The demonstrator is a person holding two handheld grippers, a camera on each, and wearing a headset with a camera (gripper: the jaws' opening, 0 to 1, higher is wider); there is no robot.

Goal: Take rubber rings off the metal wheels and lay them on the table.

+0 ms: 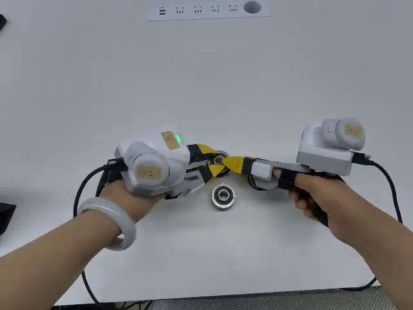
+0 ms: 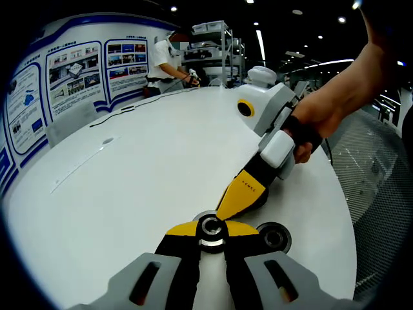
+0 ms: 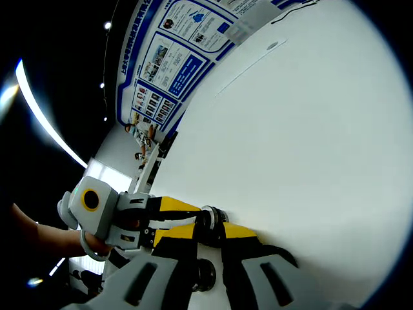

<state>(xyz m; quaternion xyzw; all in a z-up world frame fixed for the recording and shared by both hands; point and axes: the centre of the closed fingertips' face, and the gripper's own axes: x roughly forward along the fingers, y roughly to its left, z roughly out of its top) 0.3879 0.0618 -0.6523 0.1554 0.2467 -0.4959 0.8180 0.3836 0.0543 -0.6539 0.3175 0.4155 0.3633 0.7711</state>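
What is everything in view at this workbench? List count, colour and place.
table: one, white, under everything.
power strip: one, white, table's far edge.
held wheel: one, silver and black, in the jaws of the left gripper.
loose wheel: one, silver and black, on the table, just nearer the person.
cables: two, black, one trailing from each gripper.
bracelet: one, white, left wrist.
left gripper: one, white with yellow tips, shut on the held wheel.
right gripper: one, same colours, tips at the held wheel.
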